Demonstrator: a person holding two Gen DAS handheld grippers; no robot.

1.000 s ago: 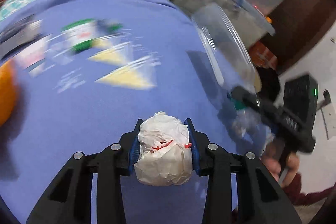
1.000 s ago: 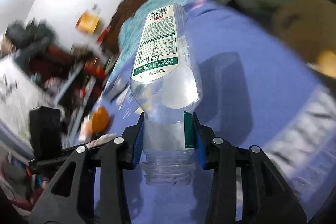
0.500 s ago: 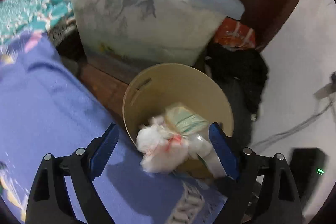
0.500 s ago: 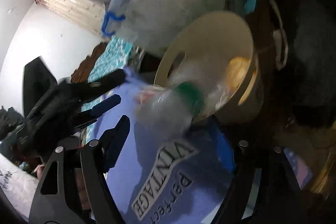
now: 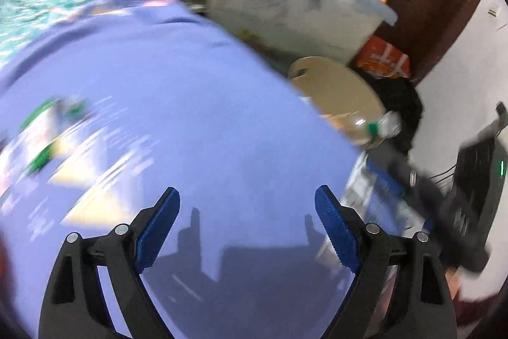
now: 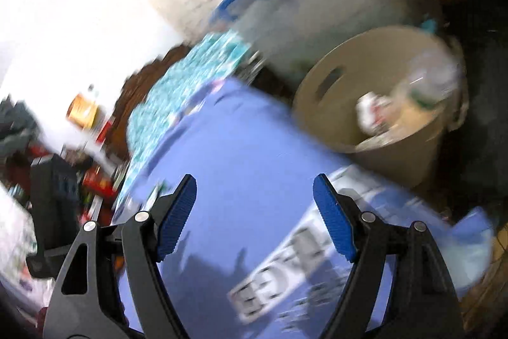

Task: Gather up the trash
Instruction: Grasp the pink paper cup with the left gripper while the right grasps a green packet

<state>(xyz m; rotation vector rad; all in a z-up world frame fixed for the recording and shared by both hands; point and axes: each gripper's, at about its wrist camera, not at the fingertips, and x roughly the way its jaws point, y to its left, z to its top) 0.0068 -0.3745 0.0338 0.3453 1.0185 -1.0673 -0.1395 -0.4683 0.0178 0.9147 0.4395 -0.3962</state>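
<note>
Both grippers, left [image 5: 247, 208] & right [image 6: 254, 205], now empty, jaws apart; paper wad [image 6: 370, 113] + bottle [image 6: 435, 84] dropped in bin [image 6: 320, 104]; more trash next.

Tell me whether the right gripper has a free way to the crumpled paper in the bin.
Probably yes. The right gripper is open and empty, the beige bin has no lid, and the crumpled paper lies exposed near the top. A clear plastic bottle lies close beside it, which could crowd the fingers.
</note>
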